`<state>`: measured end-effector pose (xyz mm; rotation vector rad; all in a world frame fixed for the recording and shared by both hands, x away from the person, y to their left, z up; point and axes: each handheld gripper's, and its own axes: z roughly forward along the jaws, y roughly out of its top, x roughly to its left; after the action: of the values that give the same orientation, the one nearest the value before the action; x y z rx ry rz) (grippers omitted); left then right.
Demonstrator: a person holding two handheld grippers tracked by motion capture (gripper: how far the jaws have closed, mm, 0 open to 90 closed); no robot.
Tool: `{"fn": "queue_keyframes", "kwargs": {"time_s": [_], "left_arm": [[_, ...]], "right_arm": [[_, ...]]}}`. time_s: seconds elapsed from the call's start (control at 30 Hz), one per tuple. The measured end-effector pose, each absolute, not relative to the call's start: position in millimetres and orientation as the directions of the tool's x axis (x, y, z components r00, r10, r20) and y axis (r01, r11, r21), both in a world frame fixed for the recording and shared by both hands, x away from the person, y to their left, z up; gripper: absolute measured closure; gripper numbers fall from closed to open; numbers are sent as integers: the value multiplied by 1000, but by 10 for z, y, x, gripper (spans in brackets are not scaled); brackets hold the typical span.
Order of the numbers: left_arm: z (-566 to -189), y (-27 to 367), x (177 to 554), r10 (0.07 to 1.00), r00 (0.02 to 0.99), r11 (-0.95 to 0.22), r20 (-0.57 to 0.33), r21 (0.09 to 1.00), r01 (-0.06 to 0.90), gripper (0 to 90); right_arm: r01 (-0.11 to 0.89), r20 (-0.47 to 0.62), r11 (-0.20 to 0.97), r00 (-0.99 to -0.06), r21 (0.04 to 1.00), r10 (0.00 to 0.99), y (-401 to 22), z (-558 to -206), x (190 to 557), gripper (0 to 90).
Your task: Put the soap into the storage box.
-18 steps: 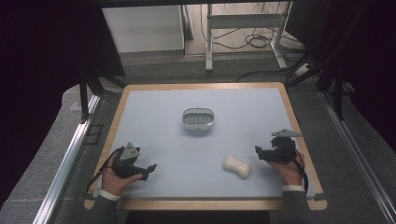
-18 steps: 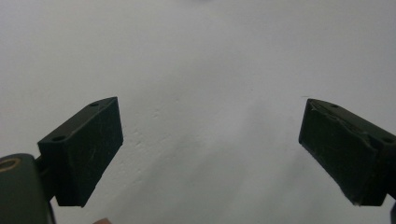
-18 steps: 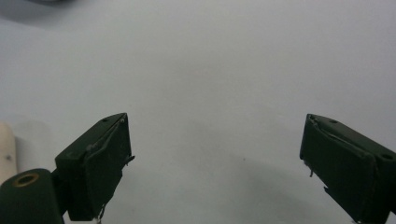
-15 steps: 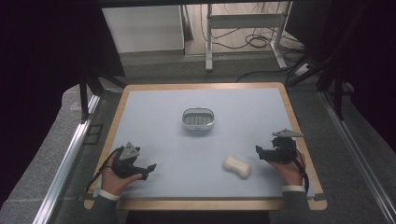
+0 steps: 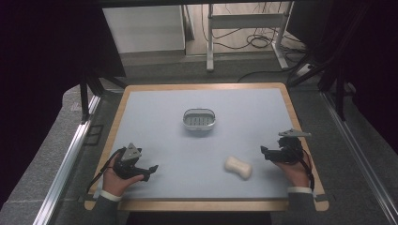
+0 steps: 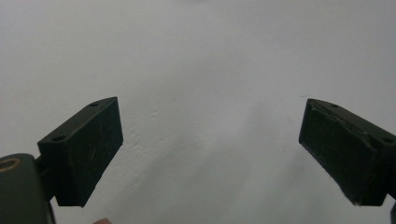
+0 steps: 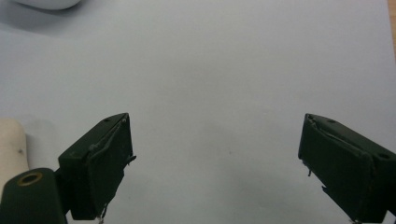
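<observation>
A cream, bone-shaped bar (image 5: 238, 167) lies on the pale blue mat (image 5: 164, 140), right of centre near the front. Behind it, at the middle of the mat, stands a small oval white dish (image 5: 199, 120) with a slotted floor. My left gripper (image 5: 149, 171) rests at the front left and points right; in the left gripper view it (image 6: 210, 154) is open over bare mat. My right gripper (image 5: 265, 153) sits at the right and points left, a short way from the bar. In the right gripper view it (image 7: 215, 163) is open and holds nothing, with the bar (image 7: 11, 144) at the left edge.
The mat lies on a wooden-rimmed table (image 5: 206, 205). Metal rails (image 5: 65, 164) run along both sides. A desk frame with cables (image 5: 244, 33) stands on the floor beyond the far edge. The dish's rim (image 7: 46, 3) peeks in at the top left of the right gripper view.
</observation>
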<state>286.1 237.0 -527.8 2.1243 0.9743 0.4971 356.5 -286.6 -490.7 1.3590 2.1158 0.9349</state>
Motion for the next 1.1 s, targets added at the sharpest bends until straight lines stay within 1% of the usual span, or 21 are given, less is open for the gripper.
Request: {"fn": "queue_keyframes", "kwargs": {"time_s": [0.27, 0.33, 0.43, 0.7, 0.83, 1.1], "left_arm": [[-5279, 2371, 2860, 767, 641, -446, 40, 752, 486, 66], [-5281, 2370, 2862, 766, 641, -447, 41, 752, 486, 65], [-5283, 2369, 2864, 766, 642, -448, 41, 750, 486, 66], [-5293, 2362, 2868, 764, 643, -452, 42, 747, 488, 65], [-5277, 2374, 2860, 767, 640, -450, 43, 747, 489, 65], [-5269, 2380, 2825, 767, 640, -452, 44, 744, 491, 64]], "right_arm": [[574, -28, 295, -426, 764, 904, -2915, -4822, 3514, 122], [575, -22, 294, -432, 763, 901, -2926, -4801, 3500, 145], [575, -22, 303, -443, 760, 896, -2933, -4781, 3489, 152], [541, -26, 311, -469, 781, 883, -2964, -4661, 3424, 232], [535, -39, 327, -478, 779, 877, -2956, -4612, 3398, 237], [526, -16, 319, -501, 788, 865, -2900, -4524, 3401, 245]]}}
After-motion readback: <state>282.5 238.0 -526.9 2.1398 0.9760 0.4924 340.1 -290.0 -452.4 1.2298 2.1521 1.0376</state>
